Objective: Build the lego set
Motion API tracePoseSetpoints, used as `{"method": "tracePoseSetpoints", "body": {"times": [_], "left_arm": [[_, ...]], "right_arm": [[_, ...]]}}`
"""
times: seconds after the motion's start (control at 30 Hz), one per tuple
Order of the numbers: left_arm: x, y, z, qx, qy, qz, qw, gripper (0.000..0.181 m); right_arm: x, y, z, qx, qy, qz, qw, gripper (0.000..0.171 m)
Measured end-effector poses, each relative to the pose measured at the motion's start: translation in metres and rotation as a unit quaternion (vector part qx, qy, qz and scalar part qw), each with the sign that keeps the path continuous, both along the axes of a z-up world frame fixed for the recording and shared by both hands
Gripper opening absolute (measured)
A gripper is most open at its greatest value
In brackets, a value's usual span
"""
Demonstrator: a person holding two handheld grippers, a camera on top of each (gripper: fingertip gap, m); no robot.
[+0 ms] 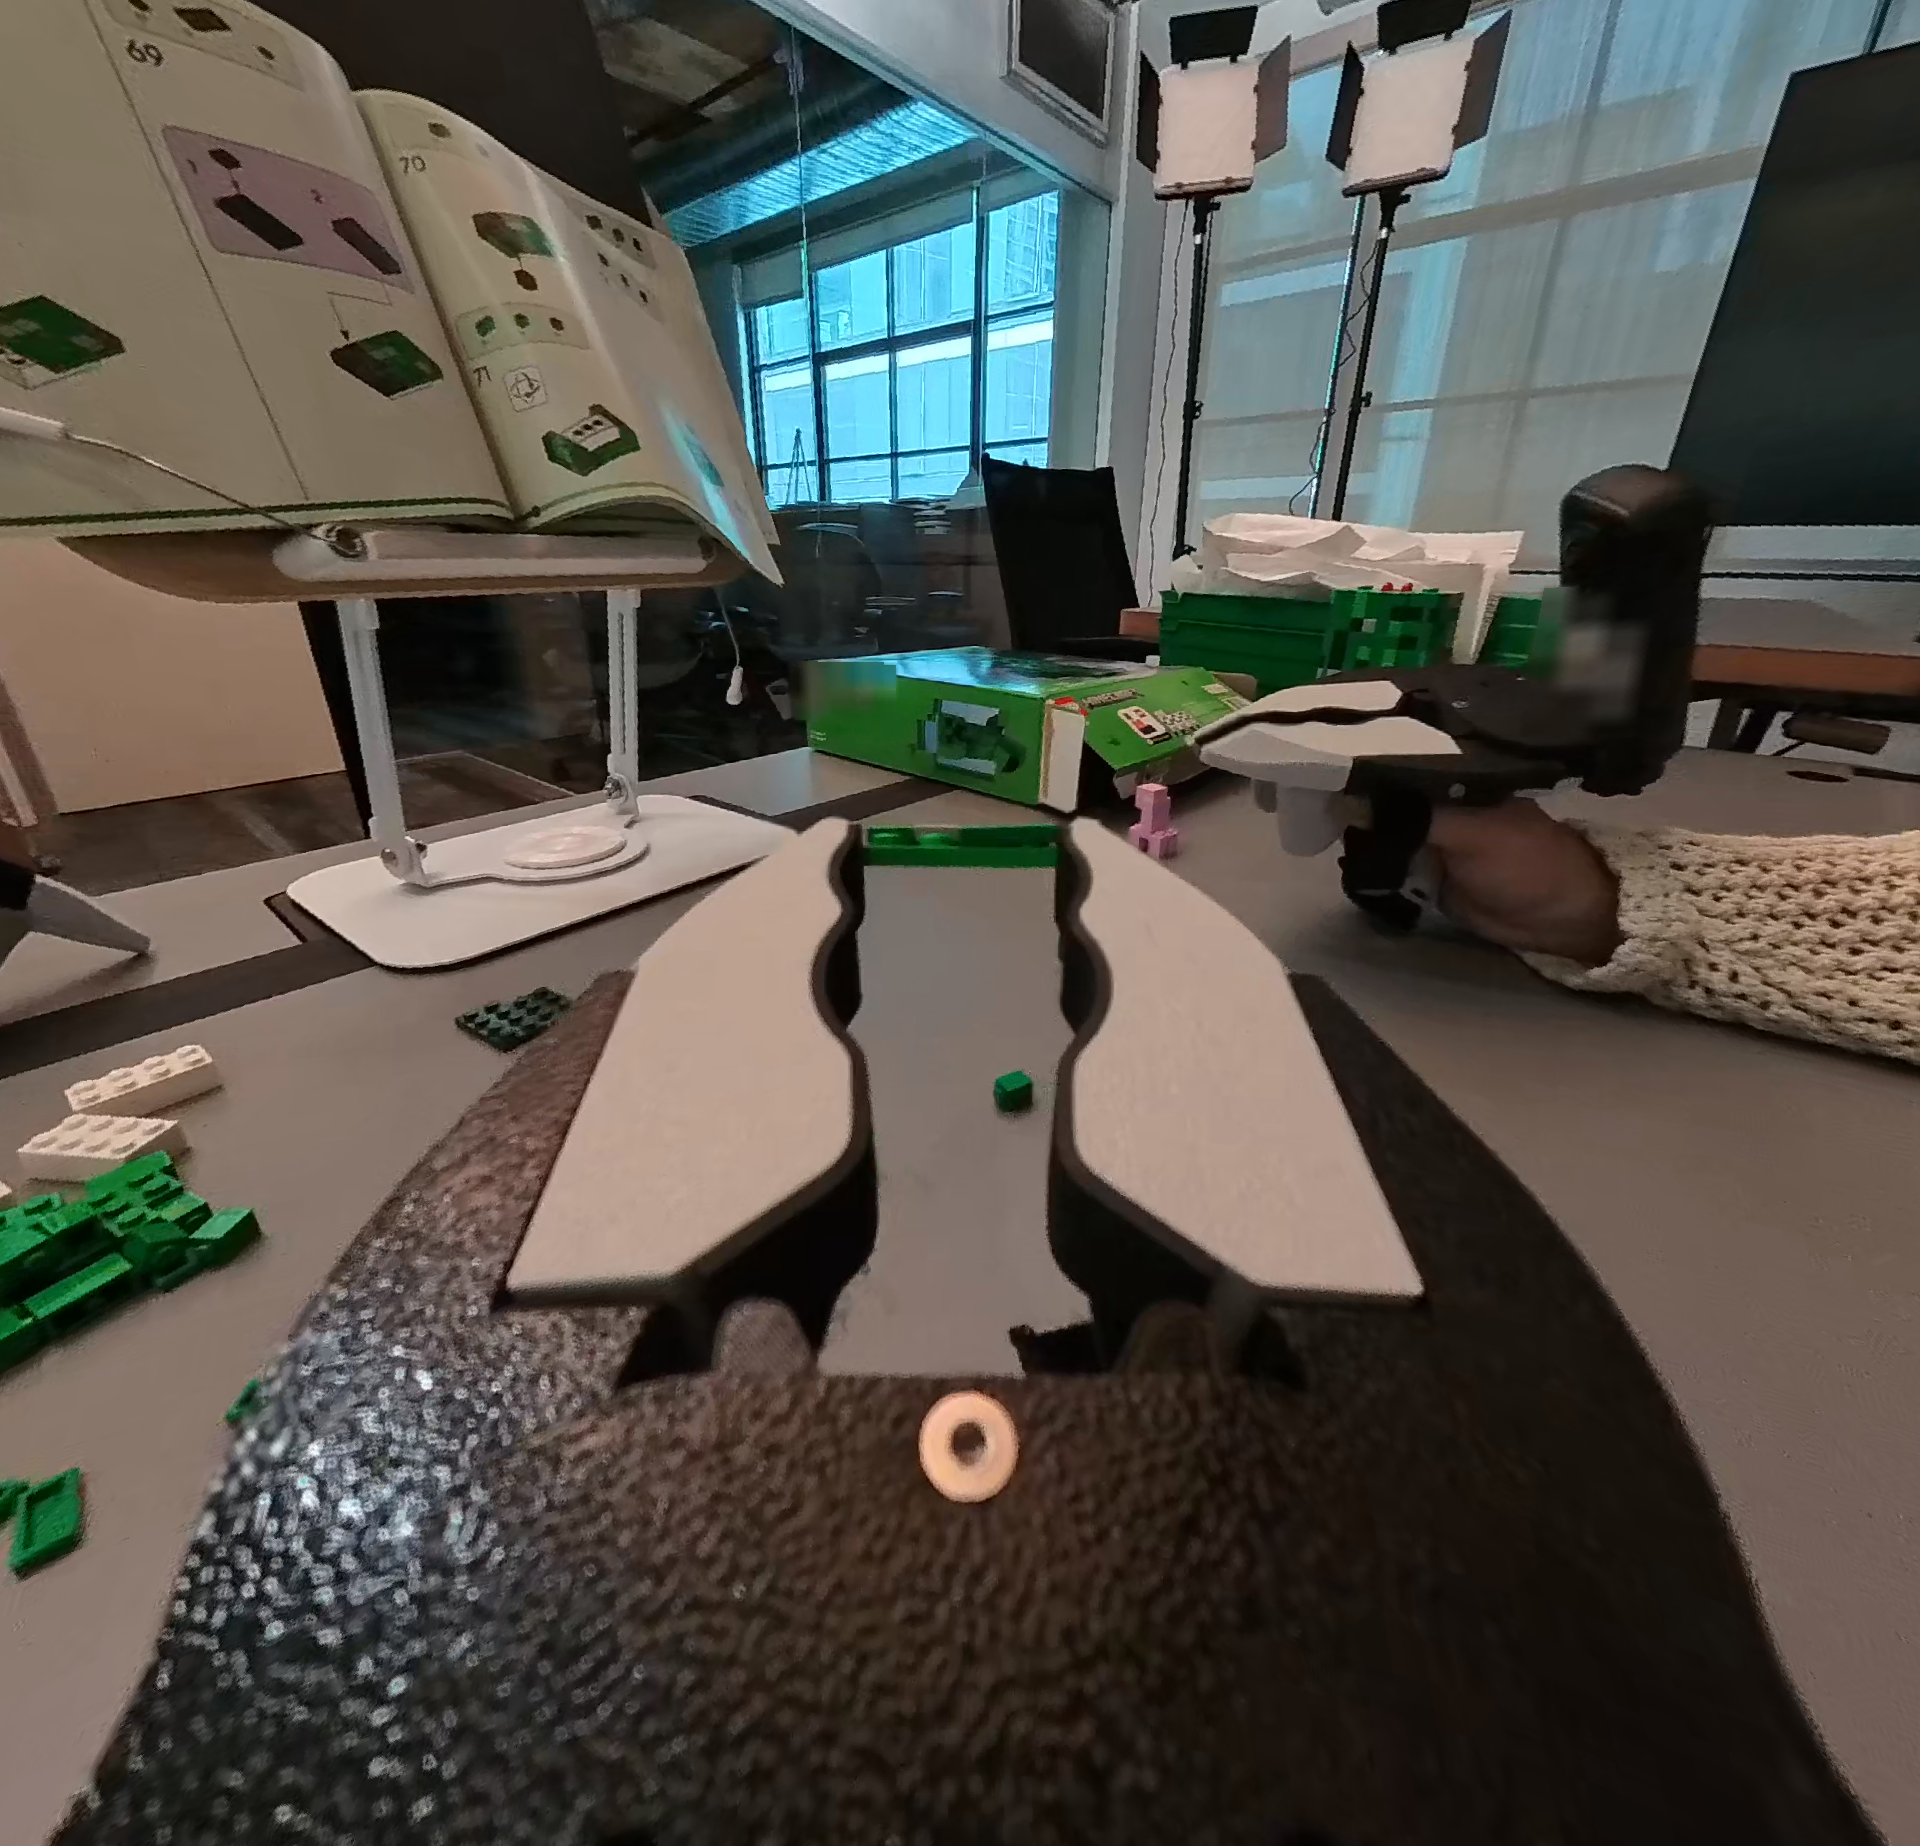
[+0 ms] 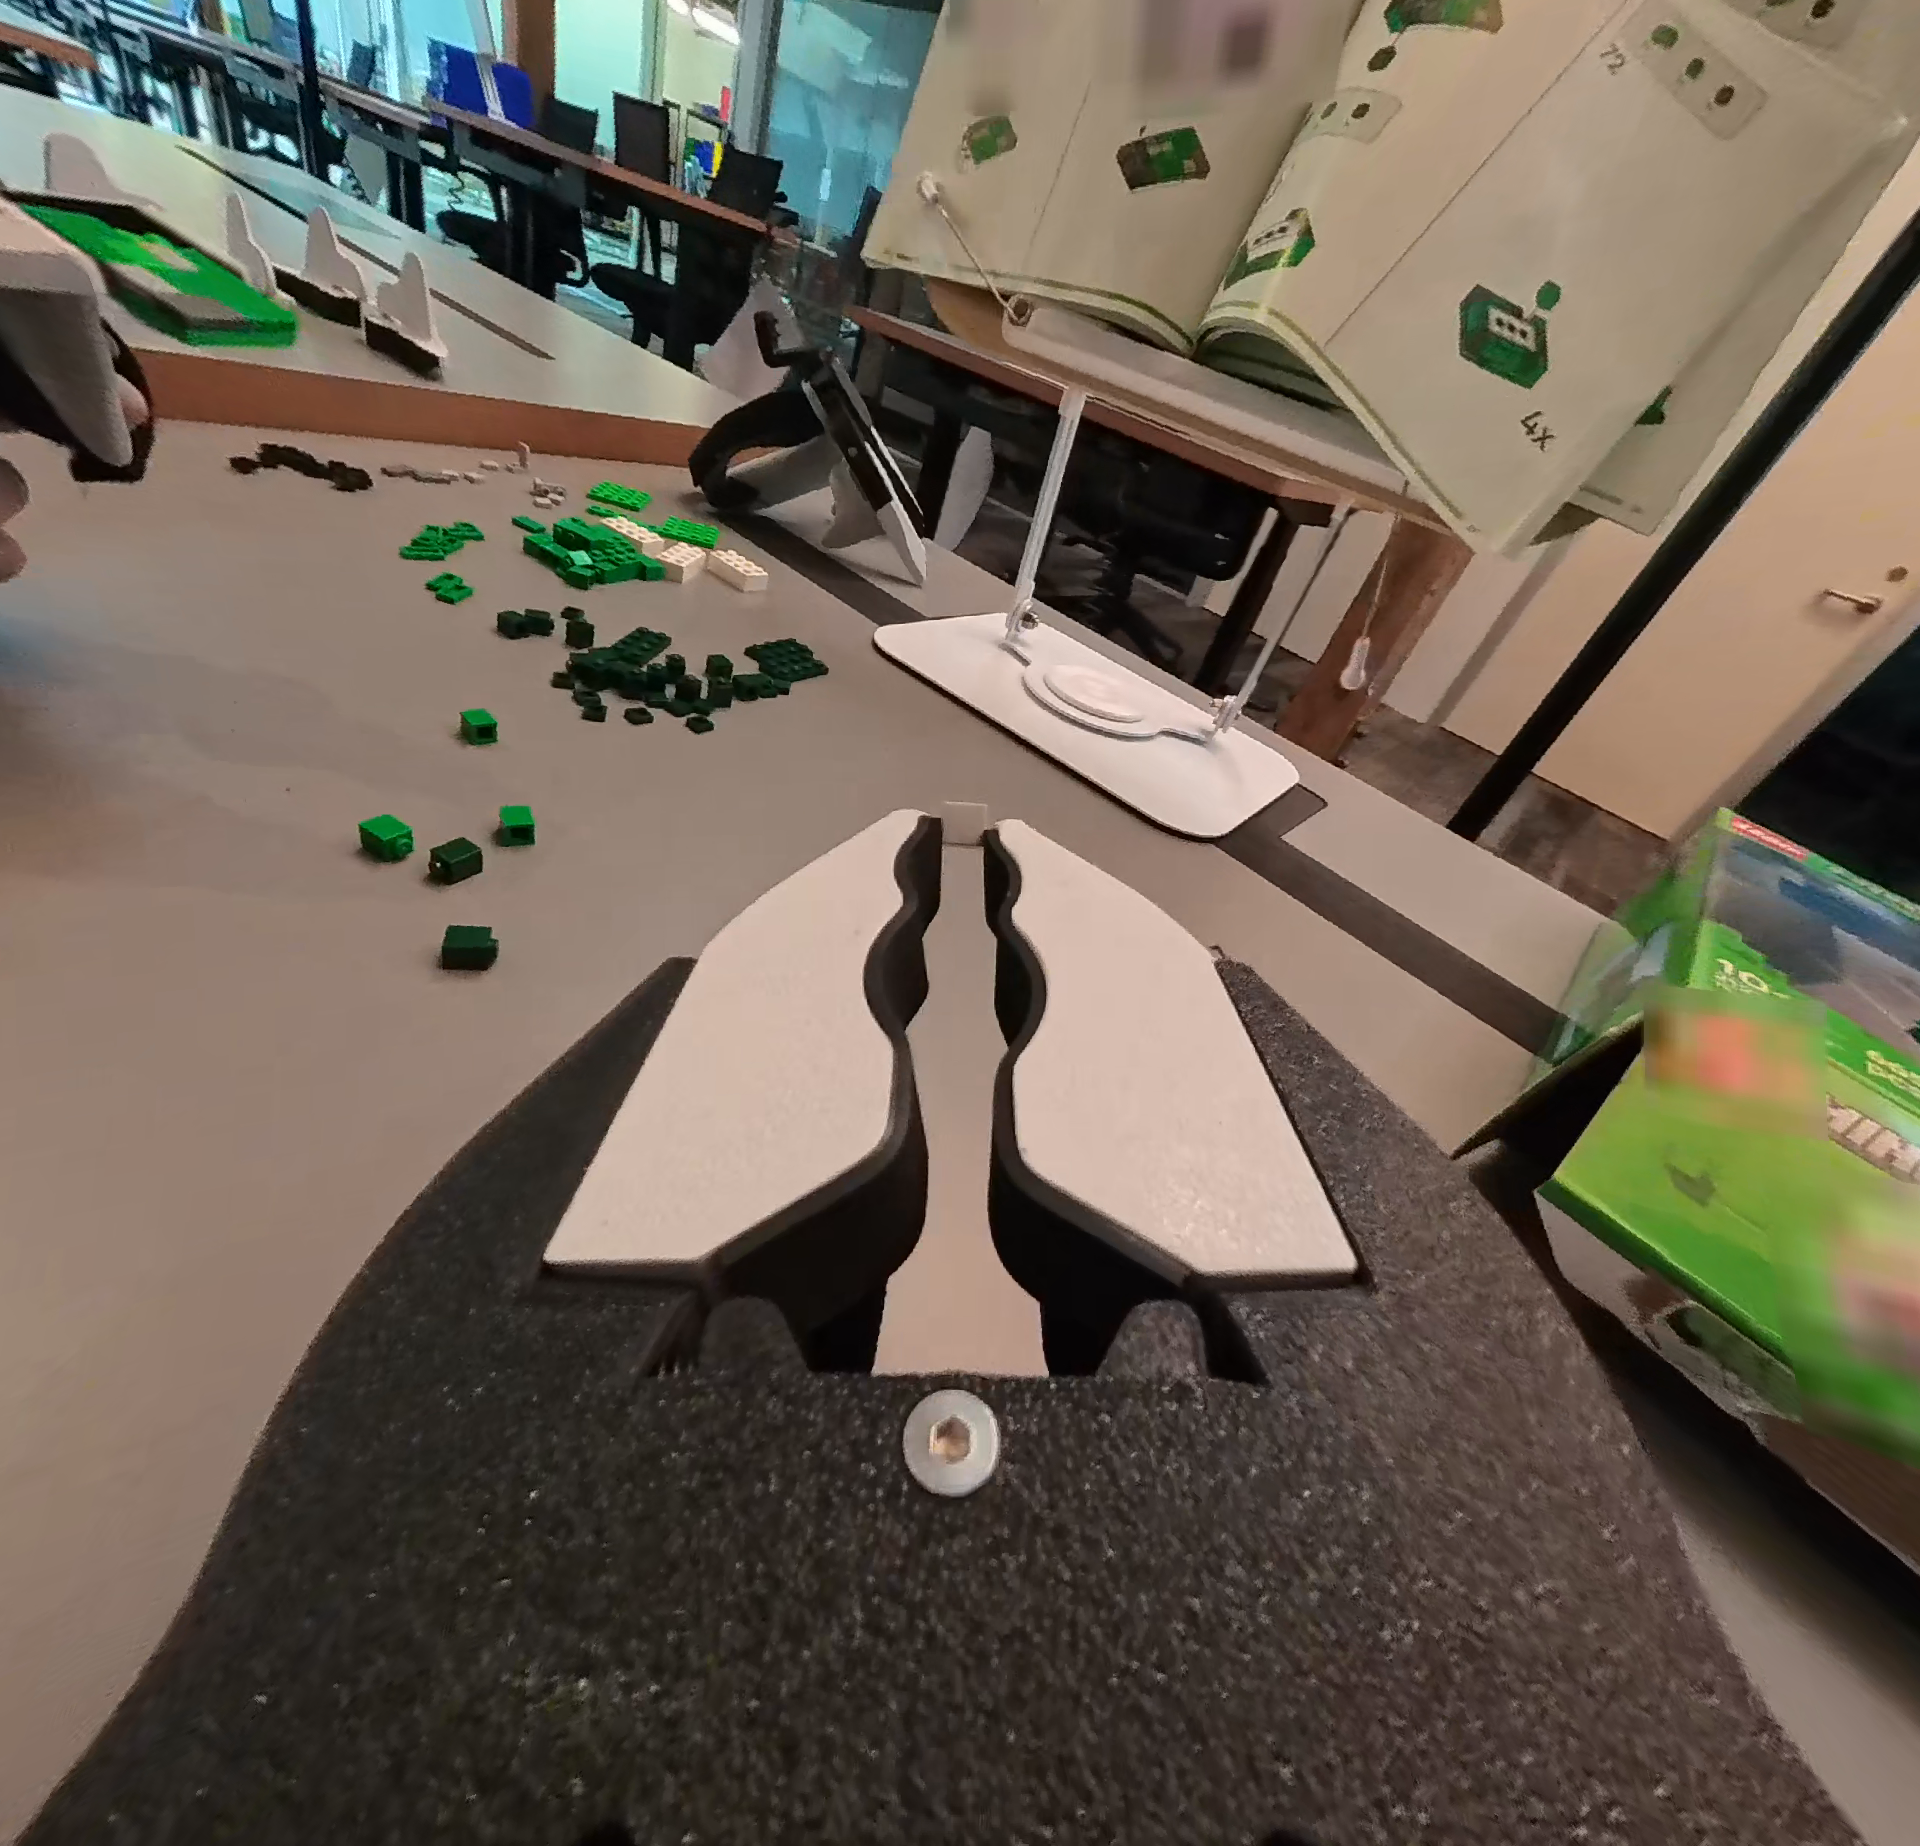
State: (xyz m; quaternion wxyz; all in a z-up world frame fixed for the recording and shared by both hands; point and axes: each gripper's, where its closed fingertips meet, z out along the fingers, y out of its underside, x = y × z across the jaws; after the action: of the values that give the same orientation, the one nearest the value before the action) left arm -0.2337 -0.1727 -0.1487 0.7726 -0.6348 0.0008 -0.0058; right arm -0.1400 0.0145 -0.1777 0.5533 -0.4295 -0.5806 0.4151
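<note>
My left gripper is shut on a flat green lego build, gripped by its edges between the fingertips above the grey table. A small green brick lies on the table below the fingers. My right gripper is shut on a tiny white piece at its tips. In the left wrist view the right gripper is off to the right, held by a hand in a knit sleeve. In the right wrist view the green build shows at the far left.
An open instruction booklet sits on a white stand at the back. Loose green, dark green and white bricks lie spread on the table. A green lego box and a pink figure stand farther back. Some 20 cm of space lies between my two pairs of fingers. The small green brick is about equally far from each gripper, around 15 cm. It turns up in the right wrist view as well.
</note>
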Motion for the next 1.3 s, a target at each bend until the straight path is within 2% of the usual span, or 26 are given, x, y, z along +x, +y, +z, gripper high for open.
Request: {"method": "tracePoseSetpoints", "body": {"times": [0.2,0.33,0.47,0.63,0.83,1.07,1.3], "left_arm": [[0.022,0.006,0.005,0.008,0.016,-0.021,1.0,0.034],[0.067,0.019,0.022,0.038,0.031,-0.057,0.997,0.035],[0.122,0.04,0.037,0.082,0.026,-0.097,0.992,0.034],[0.167,0.078,0.022,0.06,0.035,-0.131,0.989,0.034],[0.176,0.098,0.011,0.041,0.032,-0.143,0.988,0.034],[0.173,0.099,0.006,0.027,-0.016,-0.188,0.982,0.034],[0.197,0.103,-0.003,0.001,0.054,-0.208,0.977,0.034]], "right_arm": [[0.002,0.008,0.004,-0.036,0.015,-0.005,0.999,0.007],[0.003,0.01,0.006,-0.05,0.021,-0.001,0.999,0.007],[0.006,0.013,0.009,-0.063,0.032,-0.003,0.997,0.007],[0.009,0.016,0.012,-0.085,0.043,-0.001,0.995,0.007],[0.008,0.017,0.012,-0.095,0.044,0.004,0.995,0.007],[0.008,0.013,0.013,-0.092,0.045,0.01,0.995,0.007],[0.008,0.016,0.013,-0.11,0.047,0.012,0.993,0.007]]}}
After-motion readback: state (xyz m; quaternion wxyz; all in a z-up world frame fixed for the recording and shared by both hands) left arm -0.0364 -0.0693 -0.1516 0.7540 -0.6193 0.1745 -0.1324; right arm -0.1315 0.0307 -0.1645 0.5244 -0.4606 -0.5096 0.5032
